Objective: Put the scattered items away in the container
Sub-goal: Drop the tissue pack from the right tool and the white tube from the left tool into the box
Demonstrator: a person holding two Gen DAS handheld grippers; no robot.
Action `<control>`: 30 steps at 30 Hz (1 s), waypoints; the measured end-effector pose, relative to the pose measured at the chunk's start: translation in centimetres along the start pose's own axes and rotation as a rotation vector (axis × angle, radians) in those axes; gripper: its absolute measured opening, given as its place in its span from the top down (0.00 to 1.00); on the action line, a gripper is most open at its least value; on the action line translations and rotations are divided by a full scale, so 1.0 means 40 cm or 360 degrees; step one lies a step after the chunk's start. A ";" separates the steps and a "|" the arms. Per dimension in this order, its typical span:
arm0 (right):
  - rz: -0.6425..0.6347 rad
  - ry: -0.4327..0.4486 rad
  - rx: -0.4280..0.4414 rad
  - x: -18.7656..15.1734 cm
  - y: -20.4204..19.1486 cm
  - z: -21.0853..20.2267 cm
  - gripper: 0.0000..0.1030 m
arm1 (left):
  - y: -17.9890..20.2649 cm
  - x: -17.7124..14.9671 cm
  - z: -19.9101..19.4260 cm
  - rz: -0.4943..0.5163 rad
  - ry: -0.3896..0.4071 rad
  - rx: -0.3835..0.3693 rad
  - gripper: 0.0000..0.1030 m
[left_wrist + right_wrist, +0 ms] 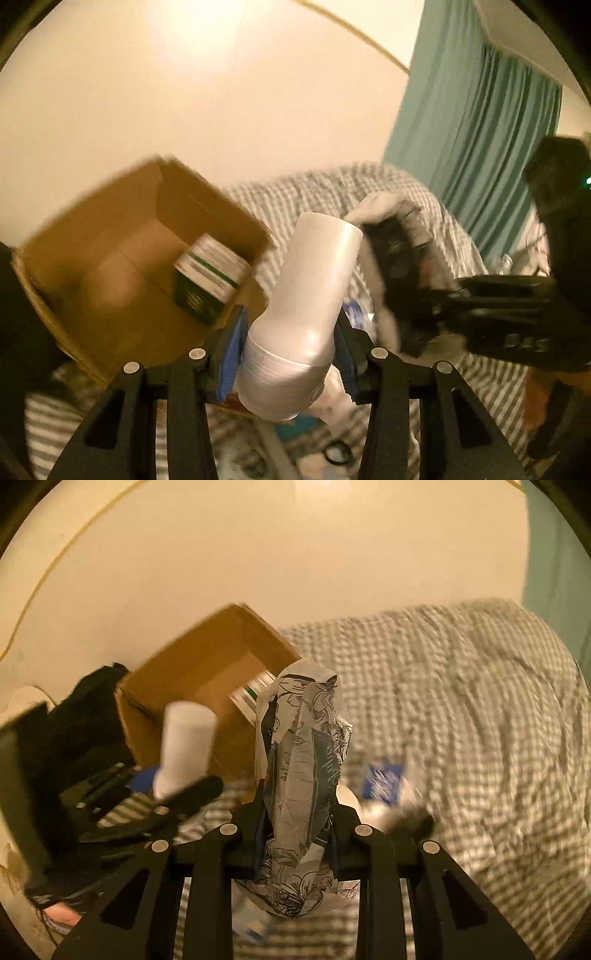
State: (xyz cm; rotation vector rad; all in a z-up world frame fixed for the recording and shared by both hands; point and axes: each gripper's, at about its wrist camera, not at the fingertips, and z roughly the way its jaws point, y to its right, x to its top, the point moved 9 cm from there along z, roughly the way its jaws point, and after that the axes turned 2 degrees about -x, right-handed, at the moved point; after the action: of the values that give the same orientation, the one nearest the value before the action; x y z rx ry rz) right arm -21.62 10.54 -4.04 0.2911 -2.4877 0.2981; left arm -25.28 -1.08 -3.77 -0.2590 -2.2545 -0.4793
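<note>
My left gripper is shut on a white plastic bottle, held tilted above the bed just right of an open cardboard box. A green and white carton lies inside the box. My right gripper is shut on a crumpled white wrapper with black floral print, held upright in the air. The same wrapper and right gripper show at the right of the left wrist view. In the right wrist view the box, the bottle and the left gripper are to the left.
A grey and white checked blanket covers the bed. A blue and white packet lies on it right of my right gripper. A black hair band and small items lie below the bottle. A teal curtain hangs at right. A pale wall stands behind.
</note>
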 end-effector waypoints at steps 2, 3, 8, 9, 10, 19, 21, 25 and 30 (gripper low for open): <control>-0.0026 0.0020 0.0033 0.049 -0.044 0.021 0.76 | -0.063 0.027 -0.023 -0.0032 0.0053 0.0033 0.56; -0.0031 0.0024 0.0049 0.068 -0.062 0.033 0.76 | -0.090 0.038 -0.018 -0.0047 0.0062 0.0054 0.56; -0.0020 0.0026 0.0139 0.174 -0.155 0.126 0.76 | -0.235 0.022 0.047 -0.0132 0.0030 0.0181 0.56; -0.0017 0.0023 0.0149 0.188 -0.167 0.145 0.76 | -0.254 0.015 0.063 -0.0141 0.0024 0.0185 0.55; -0.0007 0.0018 0.0157 0.203 -0.179 0.167 0.73 | -0.267 0.009 0.078 -0.0148 0.0019 0.0190 0.55; 0.0371 0.0051 0.0268 0.236 -0.130 0.231 0.31 | -0.259 -0.042 0.054 -0.0155 0.0009 0.0247 0.15; 0.0388 0.0053 0.0207 0.226 -0.087 0.199 0.31 | -0.251 -0.047 0.051 -0.0168 -0.0023 0.0250 0.12; 0.0344 0.0073 0.0056 0.166 -0.002 0.086 0.31 | -0.230 -0.061 0.020 -0.0158 -0.0066 0.0268 0.12; 0.0200 0.0042 -0.0139 0.035 0.094 -0.042 0.31 | -0.124 -0.095 -0.018 -0.0125 -0.0150 0.0203 0.12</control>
State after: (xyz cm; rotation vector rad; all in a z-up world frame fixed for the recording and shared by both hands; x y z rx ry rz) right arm -22.85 14.39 -2.42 0.0949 -2.4896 0.2423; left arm -23.95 -6.01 -7.44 -0.1310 -2.3836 -0.3691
